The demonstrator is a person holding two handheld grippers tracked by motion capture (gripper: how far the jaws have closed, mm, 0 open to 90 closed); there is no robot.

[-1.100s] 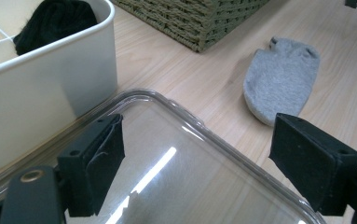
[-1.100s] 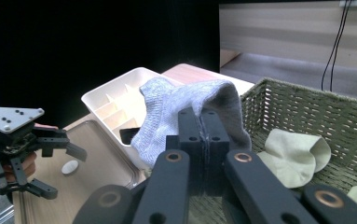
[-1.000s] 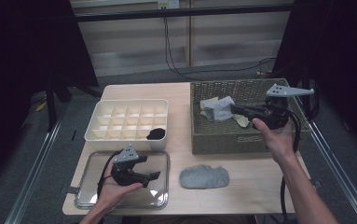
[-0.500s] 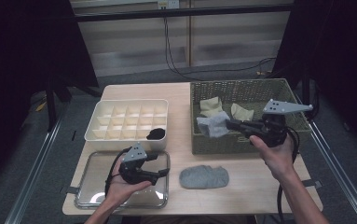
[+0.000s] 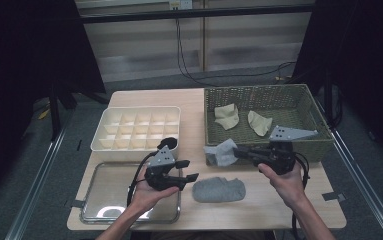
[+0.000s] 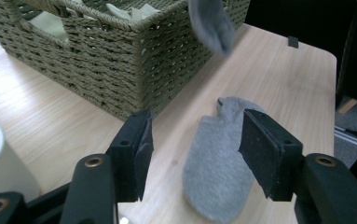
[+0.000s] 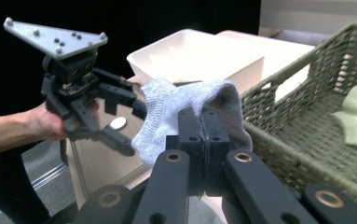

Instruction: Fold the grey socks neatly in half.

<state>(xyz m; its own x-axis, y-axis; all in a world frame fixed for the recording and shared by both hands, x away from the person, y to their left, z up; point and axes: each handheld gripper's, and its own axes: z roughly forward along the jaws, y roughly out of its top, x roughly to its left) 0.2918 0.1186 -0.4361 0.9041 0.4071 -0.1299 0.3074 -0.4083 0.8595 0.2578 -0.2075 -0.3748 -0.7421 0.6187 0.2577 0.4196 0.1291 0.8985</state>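
Right gripper (image 5: 238, 153) had its jaws pinched tight on a grey sock (image 5: 221, 152), holding it in the air just outside the wicker basket (image 5: 264, 142), over the table (image 5: 194, 100) near the basket's front-left corner; in the right gripper view the sock (image 7: 185, 112) draped over both closed jaws. Left gripper (image 5: 188, 171) hovered over the metal tray (image 5: 101, 210) with jaws spread and nothing between them, aimed toward a second grey sock (image 5: 219, 190) lying flat on the table just beside the tray; in the left gripper view that sock (image 6: 218, 158) sat on the wood just beyond the open jaws. Likely pairing the two greys. Risks: the held sock was gripped by a small fold and hung loose, so a quick swing could let it slip out, or its tail could snag the basket rim. The left gripper could scrape the tabletop or catch only one layer of the flat sock, dragging it instead of lifting. The two grippers were near each other, so a collision looked possible if both closed in on the same spot. Around: two pale socks (image 5: 226, 116) left in the basket, a white divided organizer box (image 5: 136, 127) with a dark item (image 5: 169, 144) in its front-right cell, cables trailing. Basket wall and tray edge hemmed in the working gap.
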